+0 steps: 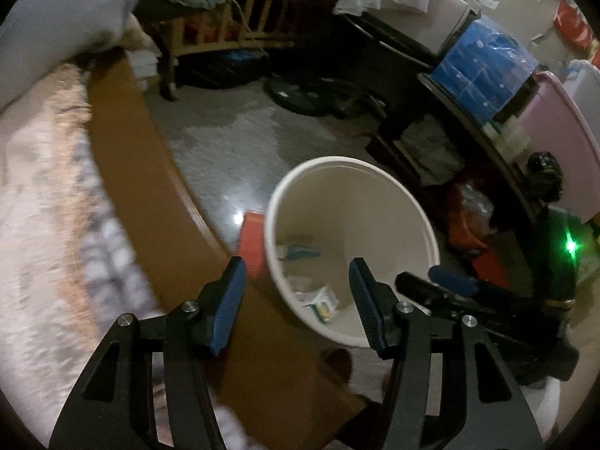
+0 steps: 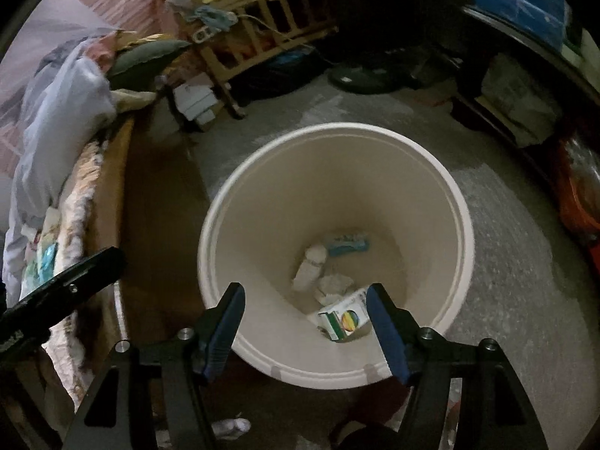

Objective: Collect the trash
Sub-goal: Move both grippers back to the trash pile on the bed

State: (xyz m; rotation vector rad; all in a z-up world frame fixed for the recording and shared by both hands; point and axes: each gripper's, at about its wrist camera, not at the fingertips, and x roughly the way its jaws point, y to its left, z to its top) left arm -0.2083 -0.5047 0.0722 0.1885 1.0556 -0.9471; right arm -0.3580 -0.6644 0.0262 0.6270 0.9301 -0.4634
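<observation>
White plastic bucket [image 2: 459, 202] at frame centre holds a small carton [image 2: 343, 318] and crumpled wrappers [image 2: 332, 285]; left hand-held gripper [image 1: 298, 302] and right hand-held gripper [image 2: 305, 328] hover above, jaws apart, empty.

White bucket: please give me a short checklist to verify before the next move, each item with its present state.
1. Left gripper holds nothing, jaws apart: ok.
2. Right gripper holds nothing, jaws apart: ok.
3. White bucket stands upright on the floor, mouth unobstructed: ok.
4. Trash lies at the bottom, including the small carton and crumpled paper: ok.
5. Bucket has room for more: ok.
6. Next piece of trash located: cannot tell.
</observation>
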